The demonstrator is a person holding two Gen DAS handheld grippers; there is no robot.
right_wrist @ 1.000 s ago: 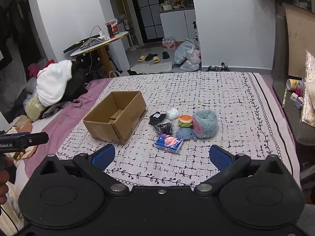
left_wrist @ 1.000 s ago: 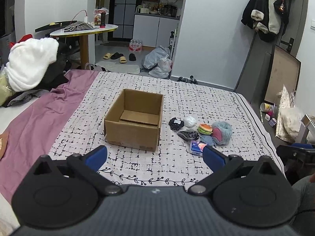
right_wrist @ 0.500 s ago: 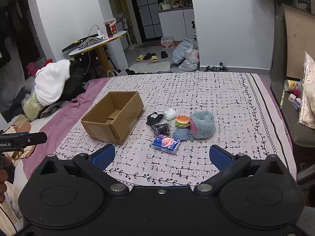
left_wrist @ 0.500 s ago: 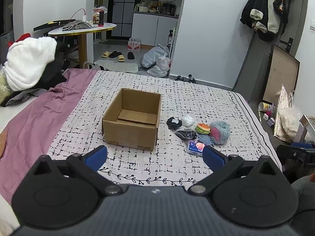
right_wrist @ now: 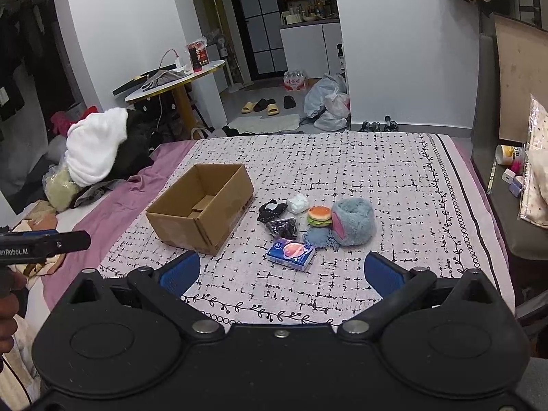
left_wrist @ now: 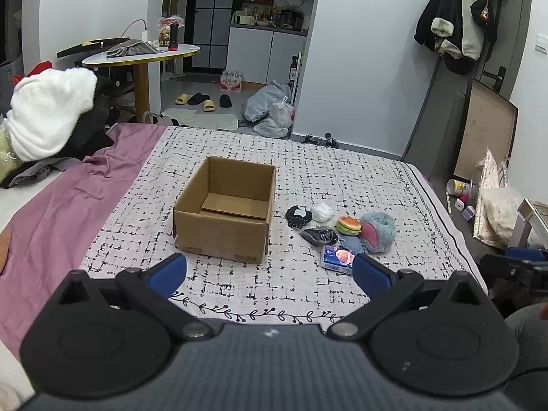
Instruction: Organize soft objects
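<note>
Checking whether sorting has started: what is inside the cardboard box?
Nothing soft shows inside the box: only its bare cardboard floor flaps. The near wall hides the front strip of the floor in both views.

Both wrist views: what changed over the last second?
Little changed. Both tongs, left and right, drifted slightly and took hold of nothing; both are open. The cardboard box, burger toy, tissue pack and blue plush lie where they were.

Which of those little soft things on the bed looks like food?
The burger toy, with tan bun and green layer, wedged between the white bundle and fluffy blue plush. None of the others resembles food.
</note>
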